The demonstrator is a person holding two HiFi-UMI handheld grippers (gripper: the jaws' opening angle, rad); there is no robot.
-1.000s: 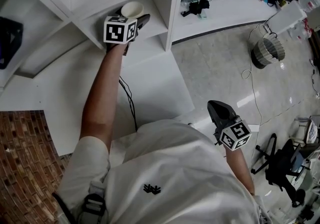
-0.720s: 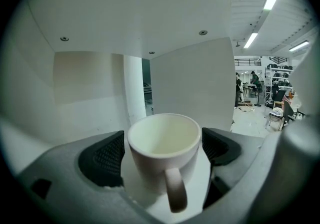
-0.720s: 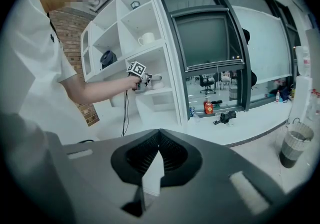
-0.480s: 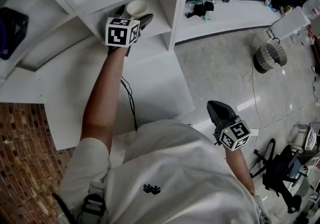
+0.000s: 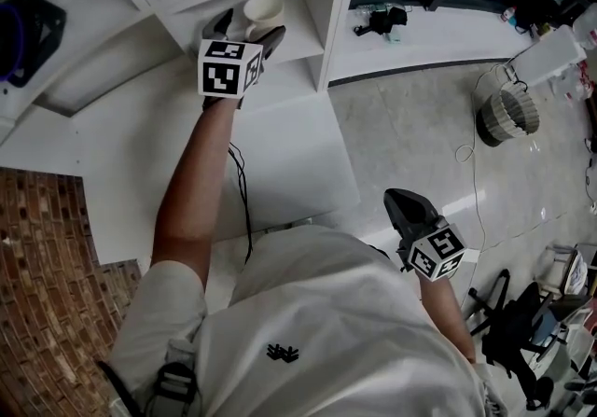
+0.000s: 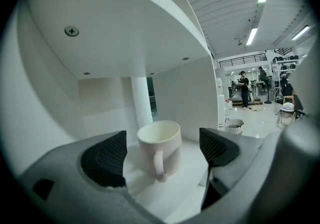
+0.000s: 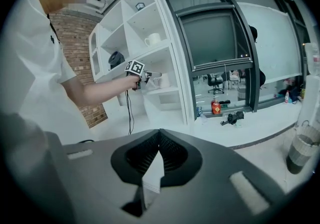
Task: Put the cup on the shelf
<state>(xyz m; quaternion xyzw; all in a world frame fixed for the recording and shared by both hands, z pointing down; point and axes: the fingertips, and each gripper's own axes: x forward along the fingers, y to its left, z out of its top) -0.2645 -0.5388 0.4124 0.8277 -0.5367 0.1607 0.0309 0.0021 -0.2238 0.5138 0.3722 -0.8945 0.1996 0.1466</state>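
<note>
I am seeing the cup (image 6: 159, 140) standing upright on the shelf (image 6: 175, 193) between my left gripper's (image 5: 244, 31) released jaws, which have just been narrowing slightly; neither seems to be touching it. Only the left gripper view is showing its handle (image 6: 158, 165), at 6 o'clock. My right gripper (image 7: 159, 150) is hanging clenched, empty, over the pale floor (image 5: 420, 126).

Cream-white cup (image 6: 159, 148), stood upright, mouth upward, handle turned toward the left gripper view, set on a white shelf (image 6: 189, 172) board, inside a compartment

No legible text, labels, brands or numbers in any view.
</note>
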